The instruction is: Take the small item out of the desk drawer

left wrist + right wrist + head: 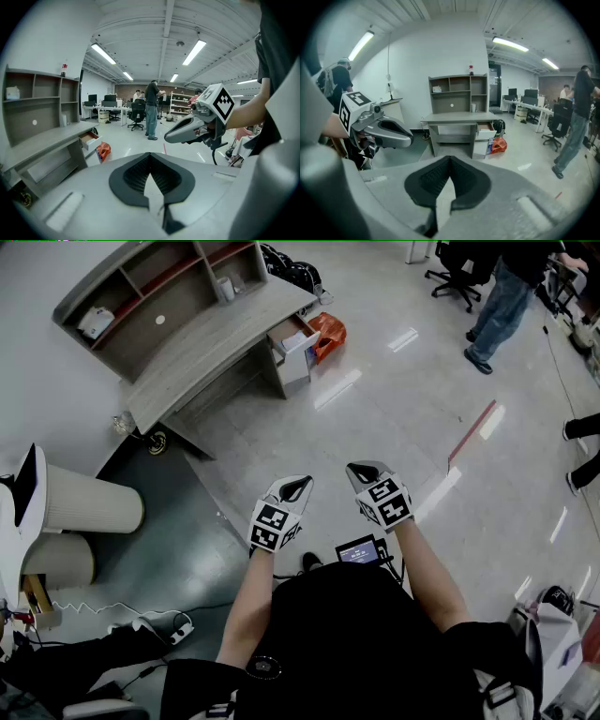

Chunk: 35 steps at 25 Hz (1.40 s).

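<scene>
The left gripper (298, 486) and right gripper (366, 470) are held side by side, near each other, in front of the person. Each has its fingers (133, 176) pressed together on nothing. Well ahead of the fingertips, across bare floor, stands the grey table (216, 343). Its drawer (292, 334) is pulled open at the right end, just beside an orange bag (328, 334) on the floor. The small item cannot be made out in the drawer from here. Both grippers are well apart from the drawer.
</scene>
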Each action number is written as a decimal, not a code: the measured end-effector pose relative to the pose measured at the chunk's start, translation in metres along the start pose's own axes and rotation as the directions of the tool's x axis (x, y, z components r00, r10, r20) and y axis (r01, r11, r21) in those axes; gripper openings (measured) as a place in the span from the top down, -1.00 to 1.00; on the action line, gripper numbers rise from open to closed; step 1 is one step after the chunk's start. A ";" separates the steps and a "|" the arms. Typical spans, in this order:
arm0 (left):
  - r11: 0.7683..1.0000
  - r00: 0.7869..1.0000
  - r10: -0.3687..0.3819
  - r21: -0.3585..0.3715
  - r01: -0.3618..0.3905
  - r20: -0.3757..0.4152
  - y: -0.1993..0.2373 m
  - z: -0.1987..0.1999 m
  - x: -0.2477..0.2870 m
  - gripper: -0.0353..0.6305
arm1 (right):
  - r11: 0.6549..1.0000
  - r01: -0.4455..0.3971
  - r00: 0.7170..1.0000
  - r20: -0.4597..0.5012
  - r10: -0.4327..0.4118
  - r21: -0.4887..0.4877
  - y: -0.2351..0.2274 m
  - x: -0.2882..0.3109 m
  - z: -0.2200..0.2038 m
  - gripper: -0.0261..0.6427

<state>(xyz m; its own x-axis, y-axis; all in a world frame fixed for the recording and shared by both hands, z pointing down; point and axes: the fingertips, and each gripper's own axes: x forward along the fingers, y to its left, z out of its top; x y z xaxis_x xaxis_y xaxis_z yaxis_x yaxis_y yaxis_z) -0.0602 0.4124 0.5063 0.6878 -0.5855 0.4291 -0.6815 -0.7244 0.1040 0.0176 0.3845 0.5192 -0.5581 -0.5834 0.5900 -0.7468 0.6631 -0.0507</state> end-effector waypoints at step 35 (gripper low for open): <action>1.000 1.000 0.010 -0.020 -0.010 -0.013 -0.021 -0.011 -0.002 0.89 | 0.998 -0.058 0.998 0.014 0.058 -0.028 0.012 -0.009 -0.009 0.92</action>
<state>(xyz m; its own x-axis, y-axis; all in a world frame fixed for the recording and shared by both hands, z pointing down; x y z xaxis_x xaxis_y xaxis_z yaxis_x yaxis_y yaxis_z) -0.0498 0.4331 0.5126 0.6776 -0.5878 0.4420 -0.6933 -0.7110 0.1174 0.0171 0.4020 0.5207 -0.6057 -0.5502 0.5748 -0.7027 0.7088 -0.0622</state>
